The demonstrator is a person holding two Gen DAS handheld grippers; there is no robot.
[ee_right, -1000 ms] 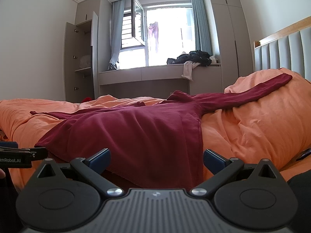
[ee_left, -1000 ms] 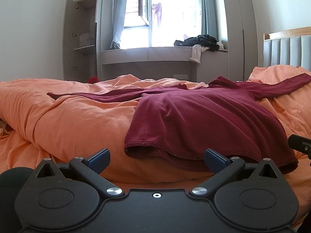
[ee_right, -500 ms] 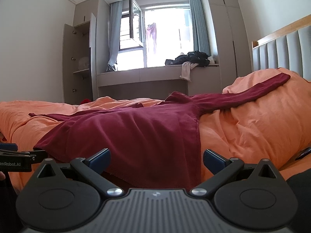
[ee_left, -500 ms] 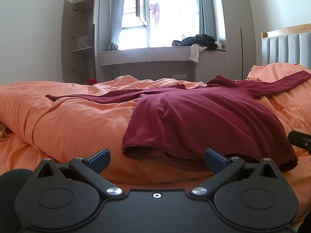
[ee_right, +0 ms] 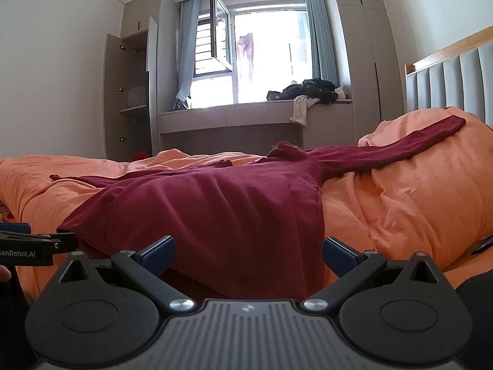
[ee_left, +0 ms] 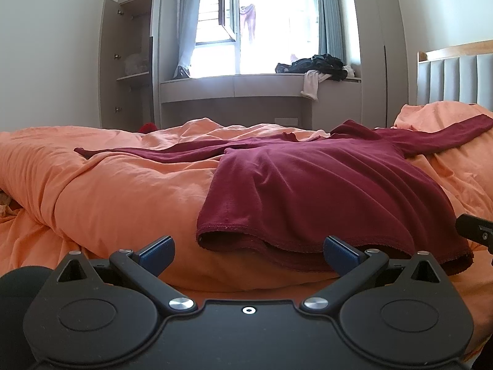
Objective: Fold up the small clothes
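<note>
Jaws on both grippers are spread wide with nothing between them, so we're not holding anything yet. The left gripper (ee_left: 249, 251) sits low at the near edge of the bed, and the maroon long-sleeve top (ee_left: 308, 191) lies just ahead of its jaws and a bit toward the right one, with the open hem (ee_left: 277, 243) facing us, nearly touching the right blue pad. From the right gripper (ee_right: 249, 251) the same top fills the space straight ahead between the jaws, its side edge dropping down just inside the right jaw. One sleeve (ee_right: 400, 151) runs off up-right over a hump of the orange duvet (ee_right: 400, 209), the other sleeve (ee_left: 148, 152) stretches far out to the left. What's changed over the last second: not much in the cloth, it lies just as it did, but both views have crept a little closer and lower toward the hem, and the jaws stayed wide the whole time. So we reckon we're lining up for the first grab, probably the two hem corners, and no fold has happened yet. The duvet is lumpy and soft, so pinching only the top and not the bedding under it could be fiddly.
</note>
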